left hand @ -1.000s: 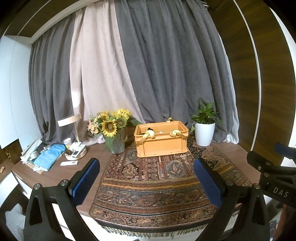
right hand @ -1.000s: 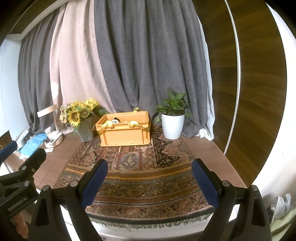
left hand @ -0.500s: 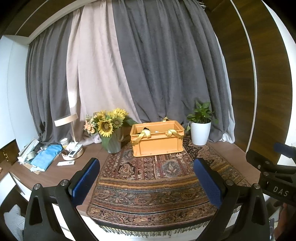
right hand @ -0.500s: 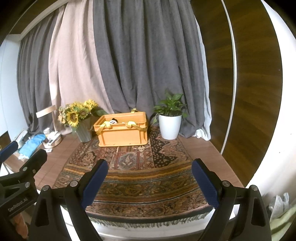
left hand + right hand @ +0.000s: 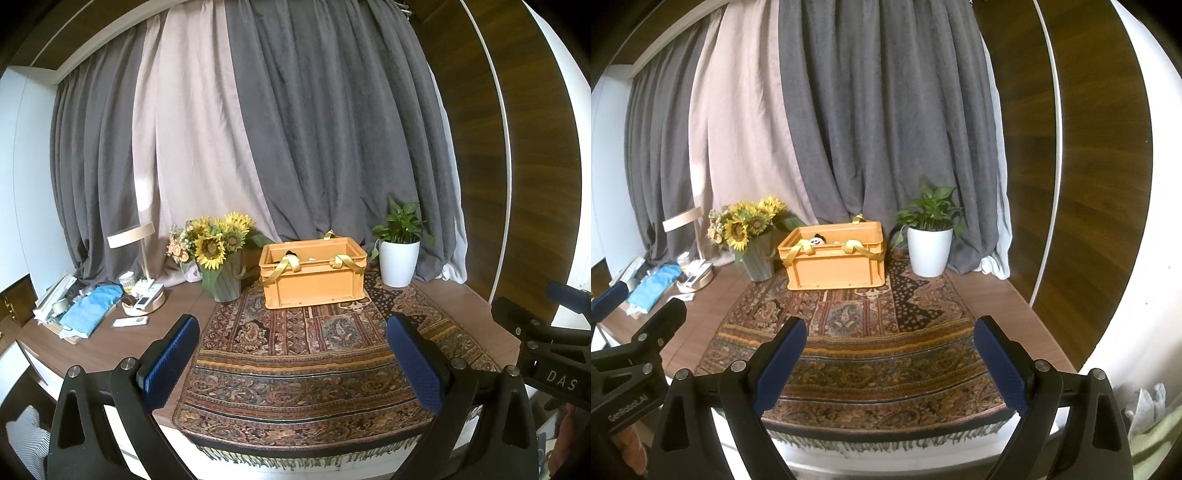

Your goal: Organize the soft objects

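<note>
Patterned rug (image 5: 295, 369) over wooden desk (image 5: 110, 343); grey curtains (image 5: 332, 129) behind.

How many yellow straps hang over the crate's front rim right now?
2: one strap over the left part of the orange crate front rim, one strap over the right part. More may be hidden inside.

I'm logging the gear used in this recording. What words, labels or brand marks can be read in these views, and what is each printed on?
"DAS": white letters on the black body of the right gripper, at the right edge of the left wrist view; the rest is cut off.
"GenRobot.AI": white letters on the black body of the left gripper, at the lower left of the right wrist view.
The small jar and remote controls by the lamp: too small to read.
</note>
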Motion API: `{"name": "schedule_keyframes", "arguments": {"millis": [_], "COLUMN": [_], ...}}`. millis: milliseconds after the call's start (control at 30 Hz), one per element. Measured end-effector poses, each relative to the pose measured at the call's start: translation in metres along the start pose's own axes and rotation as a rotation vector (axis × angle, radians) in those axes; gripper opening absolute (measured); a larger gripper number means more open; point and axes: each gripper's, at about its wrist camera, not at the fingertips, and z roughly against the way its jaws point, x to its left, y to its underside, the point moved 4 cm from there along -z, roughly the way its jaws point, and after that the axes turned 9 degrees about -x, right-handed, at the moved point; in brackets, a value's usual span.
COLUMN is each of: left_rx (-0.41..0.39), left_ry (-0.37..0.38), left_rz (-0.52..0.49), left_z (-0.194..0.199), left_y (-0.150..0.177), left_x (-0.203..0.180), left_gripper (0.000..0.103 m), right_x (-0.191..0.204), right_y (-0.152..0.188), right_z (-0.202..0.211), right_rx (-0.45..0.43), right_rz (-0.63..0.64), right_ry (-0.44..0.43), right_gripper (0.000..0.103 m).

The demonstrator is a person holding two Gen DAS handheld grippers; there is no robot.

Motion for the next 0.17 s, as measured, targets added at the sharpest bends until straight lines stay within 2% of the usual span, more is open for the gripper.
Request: {"name": "schedule_keyframes", "arguments": {"millis": [167], "left_rx": [0.000], "left_ry": [0.000], "left_rz": [0.001], "left_z": [0.0009], "left_y": [0.0005], "left_x": [0.0002], "left_gripper": [0.103], "right_x": [0.0009], "right_y": [-0.0004], "right_z": [0.0020], "right_rx": [-0.004], "right_rz": [0.003], "right_ry": [-0.002], "right_gripper": [0.093]}}
